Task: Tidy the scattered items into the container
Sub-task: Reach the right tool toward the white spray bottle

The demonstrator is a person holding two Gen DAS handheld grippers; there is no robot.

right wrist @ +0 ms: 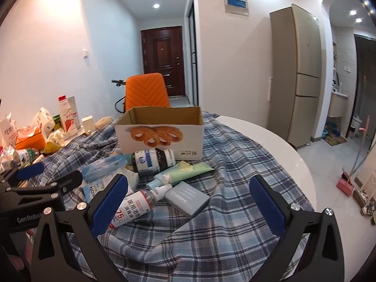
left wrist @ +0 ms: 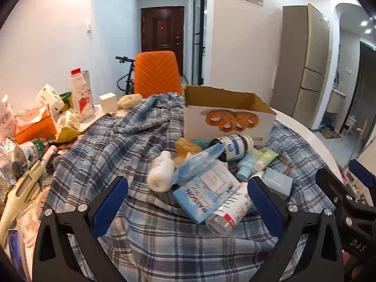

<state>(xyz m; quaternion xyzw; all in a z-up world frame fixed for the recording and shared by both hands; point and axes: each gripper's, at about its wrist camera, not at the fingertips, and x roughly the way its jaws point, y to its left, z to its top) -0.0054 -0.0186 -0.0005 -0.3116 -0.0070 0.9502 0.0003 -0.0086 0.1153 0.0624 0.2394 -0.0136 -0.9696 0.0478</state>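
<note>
Hovering low over a plaid cloth on the round white surface, both grippers with fingers spread apart and holding nothing: left gripper at bottom centre of the left wrist view, right gripper likewise in its own. Lying heaped mid-frame just before the open cardboard box: white bottle, dark jar, green tube, grey box, clear labelled bottle, blue packet
</note>
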